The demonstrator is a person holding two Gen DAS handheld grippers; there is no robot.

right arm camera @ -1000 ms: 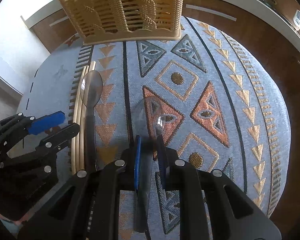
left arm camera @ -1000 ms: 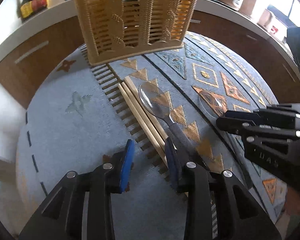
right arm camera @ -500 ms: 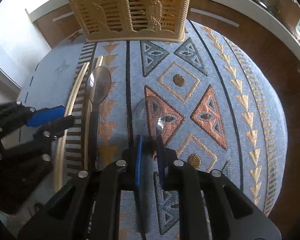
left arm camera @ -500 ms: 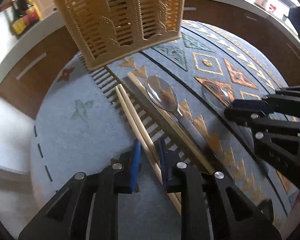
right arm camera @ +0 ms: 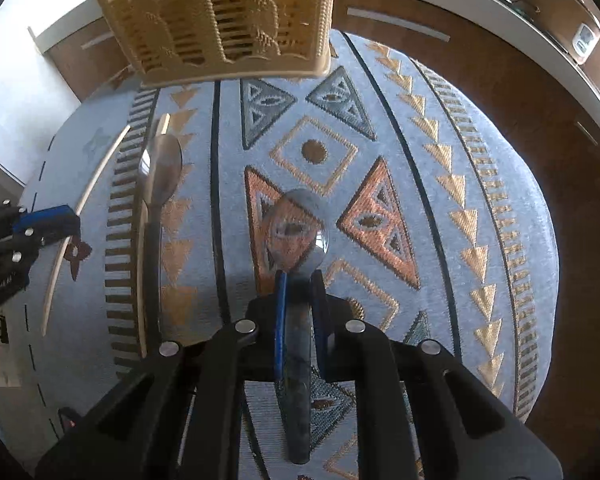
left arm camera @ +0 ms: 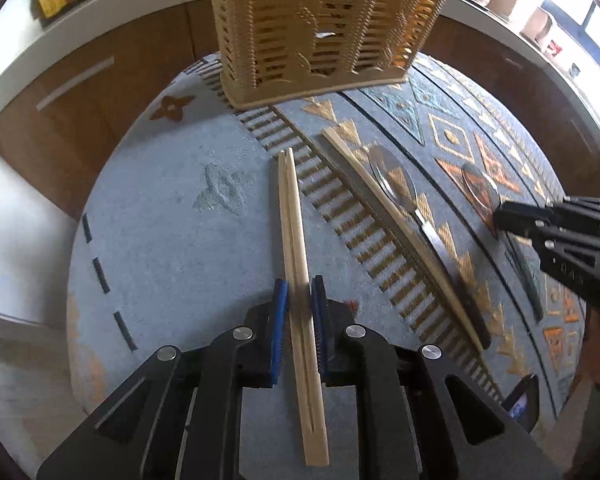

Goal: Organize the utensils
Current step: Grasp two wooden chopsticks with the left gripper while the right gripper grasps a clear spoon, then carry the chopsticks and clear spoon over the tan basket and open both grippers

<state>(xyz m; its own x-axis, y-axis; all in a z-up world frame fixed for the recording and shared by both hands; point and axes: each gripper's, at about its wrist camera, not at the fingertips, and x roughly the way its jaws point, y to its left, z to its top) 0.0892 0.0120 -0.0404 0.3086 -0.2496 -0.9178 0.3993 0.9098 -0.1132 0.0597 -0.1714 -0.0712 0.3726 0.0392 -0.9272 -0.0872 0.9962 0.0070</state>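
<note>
Chopsticks (left arm camera: 296,240) sit between left gripper's (left arm camera: 299,292) closing jaws (right gripper (right arm camera: 299,280) clamps spoon (right arm camera: 296,236)).

Left gripper (left arm camera: 299,294) closing (jaws nearly together) — right gripper (right arm camera: 299,280) clamped, both angled steeply downward

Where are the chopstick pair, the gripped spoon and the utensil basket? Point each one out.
chopstick pair (left arm camera: 290,216): left wrist view, mid-length of the two sticks.
gripped spoon (right arm camera: 298,232): right wrist view, centre of its bowl.
utensil basket (left arm camera: 320,32): left wrist view, front slatted wall.
</note>
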